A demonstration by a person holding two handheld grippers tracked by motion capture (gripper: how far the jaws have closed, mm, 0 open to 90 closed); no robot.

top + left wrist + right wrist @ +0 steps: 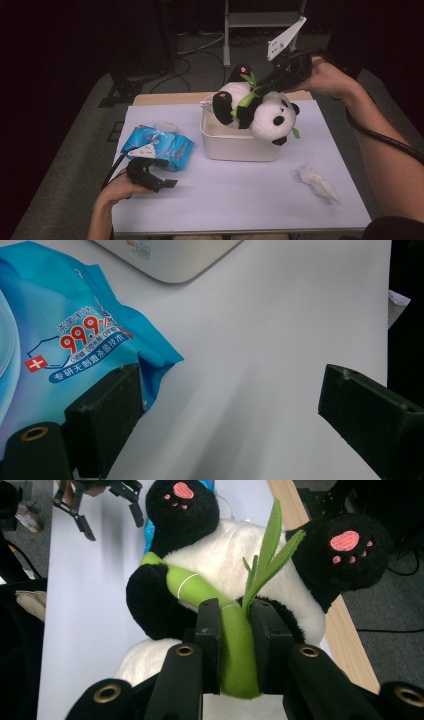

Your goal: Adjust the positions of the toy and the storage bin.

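Note:
A plush panda [262, 111] with a green bamboo stalk [246, 99] lies tilted over the rim of a cream plastic tub [235, 142] at the table's middle. My right gripper [262, 86] comes in from the upper right and is shut on the bamboo stalk [235, 640]; the panda's [210, 565] pink-soled feet point away from it. My left gripper [162, 181] rests open on the white table near the front left, its jaws wide apart with nothing between them. Its left pad [107, 410] lies beside a blue wet-wipe pack [65, 335].
The wet-wipe pack [157, 146] lies left of the tub. A crumpled white tissue [317, 182] sits at the right of the table [240, 200]. Beyond the table's far edge are cables and a metal stand [260, 25] on the floor.

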